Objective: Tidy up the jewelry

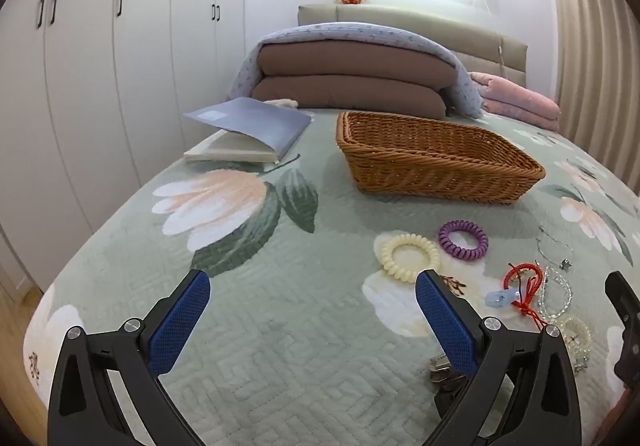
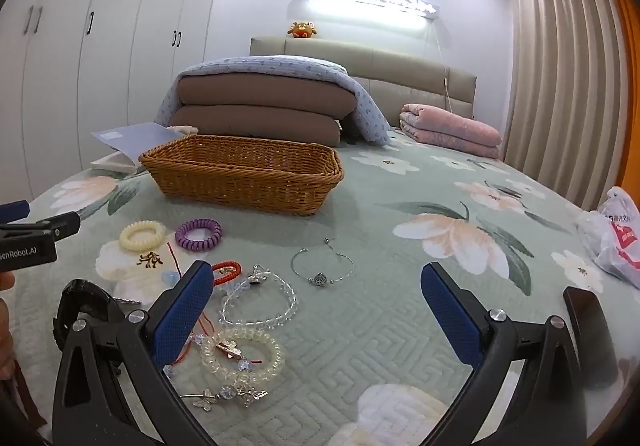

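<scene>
**Bedroom, quilted bed: jewelry laid out before the basket**

The work surface is a bed (image 2: 400, 326) covered with a green floral quilt, in a room with white wardrobes and beige curtains.

Jewelry lies loose on the quilt, in front of the wicker basket (image 2: 244, 176):
- cream coil band (image 2: 142, 235) and purple coil band (image 2: 198, 234), just beside each other, nearest the basket;
- silver bangle (image 2: 322, 266) with a small charm, apart to the right;
- red cord loop (image 2: 227, 272), clear bead bracelet (image 2: 260, 306) and clear coil bracelet (image 2: 240, 356), clustered and partly overlapping.

No jewelry is visible inside the basket.

Left tongs (image 1: 312, 302): jaws spread wide, holding nothing, above bare quilt left of the cluster.

Right tongs (image 2: 316, 294): jaws spread wide, holding nothing; the left finger overlaps the cluster in view.

Behind the basket: an open book (image 1: 248, 134), stacked folded duvets (image 2: 264, 110), a pink blanket (image 2: 448, 130). A plastic bag (image 2: 616, 234) lies at the right edge.
</scene>
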A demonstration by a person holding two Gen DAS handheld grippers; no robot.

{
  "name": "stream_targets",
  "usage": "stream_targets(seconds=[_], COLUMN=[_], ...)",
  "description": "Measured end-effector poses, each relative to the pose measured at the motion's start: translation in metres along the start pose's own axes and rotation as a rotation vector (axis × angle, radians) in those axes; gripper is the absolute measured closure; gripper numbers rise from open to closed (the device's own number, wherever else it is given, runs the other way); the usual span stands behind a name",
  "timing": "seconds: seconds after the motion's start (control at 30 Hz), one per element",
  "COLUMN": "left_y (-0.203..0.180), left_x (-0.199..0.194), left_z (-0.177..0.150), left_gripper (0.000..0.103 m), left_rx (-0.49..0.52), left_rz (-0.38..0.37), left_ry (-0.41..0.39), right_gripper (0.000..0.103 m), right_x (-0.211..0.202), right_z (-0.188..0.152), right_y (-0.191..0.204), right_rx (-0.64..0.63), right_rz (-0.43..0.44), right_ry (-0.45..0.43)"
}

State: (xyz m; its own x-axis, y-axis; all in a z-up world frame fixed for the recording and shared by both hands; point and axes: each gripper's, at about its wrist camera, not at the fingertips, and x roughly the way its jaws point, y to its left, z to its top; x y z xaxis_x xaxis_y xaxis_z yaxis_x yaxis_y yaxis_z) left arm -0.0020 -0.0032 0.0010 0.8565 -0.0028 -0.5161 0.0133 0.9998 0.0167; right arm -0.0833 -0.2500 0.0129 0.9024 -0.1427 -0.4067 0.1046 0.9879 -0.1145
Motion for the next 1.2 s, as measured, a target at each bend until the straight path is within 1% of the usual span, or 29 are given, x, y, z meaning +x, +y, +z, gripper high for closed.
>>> stream_targets(seconds=[0.03,0.13,0.17,0.27,0.5,0.57,1.2], left_y=[-0.002,-0.009,-0.006,-0.007,0.007,0.001,-0.003], left_x=[-0.001,-0.004,-0.005,-0.007,0.002,0.001,0.001], left_z=[0.000,-0.002,0.000,0.001,0.004,0.001,-0.004], left_gripper=[0.001,0.001,0.001,0.001,0.001,0.001,0.001], left_rx=[0.010,0.038,0.004,-0.001,-0.024,-0.014,-0.010], left_rz=[0.000,-0.001,0.015,0.010,-0.008,-0.005,-0.014], left_ry=[-0.006,-0.018,0.004,0.010,0.031,0.024,0.016], right_gripper=[0.000,0.000,0.000,0.000,0.000,0.000,0.000], right_x=[0.012,0.011,0.011,0.009,0.010,0.010,0.009], right_z=[-0.001,0.000,-0.001,-0.002,-0.002,-0.002,-0.003], right_y=[0.012,0.010,0.009,0.006,0.006,0.007,0.007], right_rx=[-0.020,-0.006,-0.002,0.006,-0.001,-0.004,-0.004], right_rz=[-0.018,-0.015,-0.013,-0.007,-0.006,-0.008,-0.006], right_ry=[0.012,0.020,0.022,0.021,0.024,0.025,0.023])
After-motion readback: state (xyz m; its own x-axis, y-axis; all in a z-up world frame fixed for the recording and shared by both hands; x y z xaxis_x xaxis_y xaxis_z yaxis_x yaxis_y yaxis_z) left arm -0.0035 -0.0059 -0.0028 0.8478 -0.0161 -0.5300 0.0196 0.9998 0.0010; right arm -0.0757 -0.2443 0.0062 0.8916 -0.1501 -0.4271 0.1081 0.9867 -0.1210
